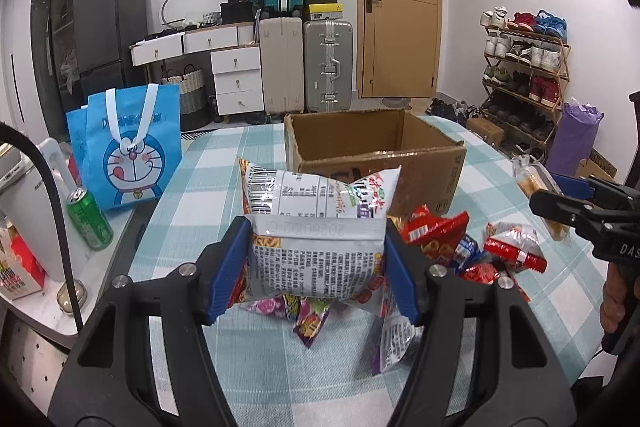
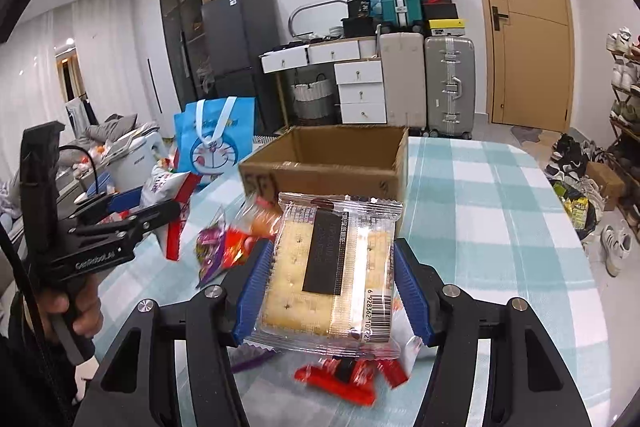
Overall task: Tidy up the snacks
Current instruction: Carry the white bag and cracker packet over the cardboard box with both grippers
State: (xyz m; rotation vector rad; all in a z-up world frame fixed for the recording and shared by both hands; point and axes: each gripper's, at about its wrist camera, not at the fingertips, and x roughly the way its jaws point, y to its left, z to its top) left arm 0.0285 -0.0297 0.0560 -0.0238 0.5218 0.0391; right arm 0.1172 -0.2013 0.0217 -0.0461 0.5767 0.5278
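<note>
My left gripper (image 1: 316, 263) has its blue pads clamped on either side of a silver snack bag (image 1: 320, 227), printed side and barcode facing me, and the bag is lifted clear of the table (image 1: 256, 347), whose cloth is a pale teal and white check. My right gripper (image 2: 334, 283) is closed the same way on a clear pack of crackers (image 2: 332, 267), the pale biscuits and a dark label showing through the wrapper, its barcode along the right side. That pack too hangs above the cloth rather than resting on it. Below and between the two grippers lies the loose pile of snacks (image 1: 472, 247), red, purple and silver packets heaped near the middle of the table, closer to my edge than the far one. Beyond the pile stands the open cardboard box (image 1: 372, 155), toward the far edge of the table, flaps up, and I cannot see any of its floor from either wrist view. In the right wrist view the left gripper shows at the left, held by a hand (image 2: 76, 303) around its black handle. Off the table's left edge, on a lower side surface, stand a blue cartoon tote bag (image 1: 128, 151) and a green can (image 1: 90, 219), the can just in front of the bag.
</note>
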